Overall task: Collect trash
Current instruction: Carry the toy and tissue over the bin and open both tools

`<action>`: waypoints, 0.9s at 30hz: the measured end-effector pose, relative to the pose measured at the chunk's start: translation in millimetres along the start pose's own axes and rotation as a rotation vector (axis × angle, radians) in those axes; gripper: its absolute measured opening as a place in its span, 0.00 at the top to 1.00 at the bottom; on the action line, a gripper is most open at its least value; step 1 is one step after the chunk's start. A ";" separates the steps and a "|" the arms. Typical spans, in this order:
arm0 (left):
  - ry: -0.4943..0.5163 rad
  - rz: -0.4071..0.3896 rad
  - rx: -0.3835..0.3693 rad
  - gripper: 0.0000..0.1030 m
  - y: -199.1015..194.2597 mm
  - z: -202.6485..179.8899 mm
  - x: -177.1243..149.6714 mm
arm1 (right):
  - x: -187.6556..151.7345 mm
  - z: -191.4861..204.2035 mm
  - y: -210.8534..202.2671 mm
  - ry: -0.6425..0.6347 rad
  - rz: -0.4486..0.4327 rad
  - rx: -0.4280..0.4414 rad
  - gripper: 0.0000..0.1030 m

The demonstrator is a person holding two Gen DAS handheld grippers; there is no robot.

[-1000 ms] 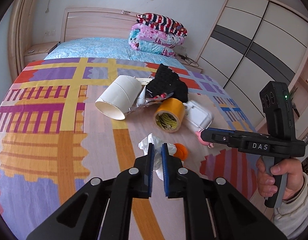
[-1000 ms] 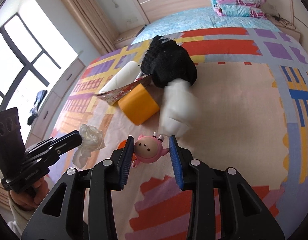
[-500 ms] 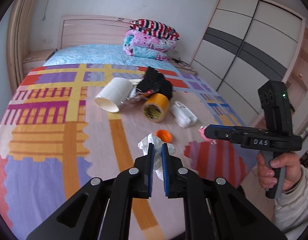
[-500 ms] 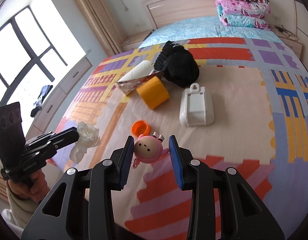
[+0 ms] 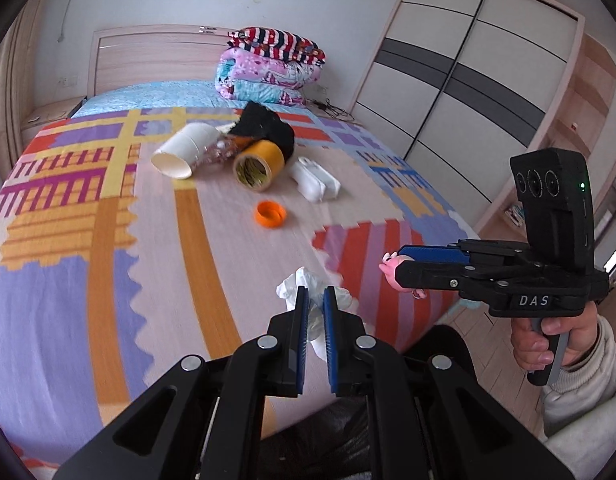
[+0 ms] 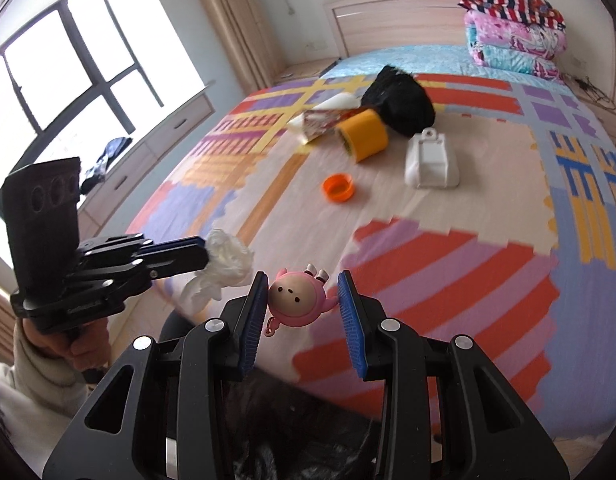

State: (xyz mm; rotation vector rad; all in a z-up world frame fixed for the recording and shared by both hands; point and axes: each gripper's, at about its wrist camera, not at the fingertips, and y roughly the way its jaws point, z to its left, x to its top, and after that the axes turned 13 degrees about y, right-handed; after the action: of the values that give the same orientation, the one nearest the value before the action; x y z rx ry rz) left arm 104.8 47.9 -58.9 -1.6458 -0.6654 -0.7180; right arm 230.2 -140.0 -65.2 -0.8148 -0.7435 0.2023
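My left gripper (image 5: 315, 294) is shut on a crumpled white tissue (image 5: 308, 284) and holds it above the foot edge of the bed; it also shows in the right wrist view (image 6: 228, 256). My right gripper (image 6: 302, 286) is shut on a small pink toy figure (image 6: 296, 300), which also shows in the left wrist view (image 5: 391, 268). Both are held in the air, over a dark bag opening (image 6: 300, 436) below. On the bed lie an orange cap (image 5: 271, 214), a yellow tape roll (image 5: 258, 164), a white paper cup (image 5: 184, 150), a foil wrapper (image 5: 218, 150) and a white plastic case (image 5: 315, 178).
A black knitted item (image 5: 268, 128) lies behind the tape. Folded quilts (image 5: 272, 68) sit at the headboard. A wardrobe (image 5: 467, 80) stands to the right of the bed, a window (image 6: 68, 60) to the left. The bed's patterned cover (image 5: 88, 240) fills the foreground.
Both grippers have pulled back from the bed with their loads, from over the clutter to beyond the foot edge. The dark bag now shows below them.
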 end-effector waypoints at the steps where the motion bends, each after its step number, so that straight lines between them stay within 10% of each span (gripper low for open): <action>1: 0.000 0.004 -0.007 0.93 -0.9 -2.2 -4.5 | -5.2 0.9 -0.8 0.000 0.004 0.005 0.65; 27: -0.032 0.219 -0.108 0.93 29.8 -34.5 -110.8 | -114.6 -28.9 41.0 0.088 0.239 -0.011 0.65</action>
State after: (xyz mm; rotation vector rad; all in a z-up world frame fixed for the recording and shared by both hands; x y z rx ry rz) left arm 51.6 3.6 -156.7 -1.8004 -0.4656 -0.5782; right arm 170.1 -178.8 -167.9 -0.9173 -0.5640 0.3736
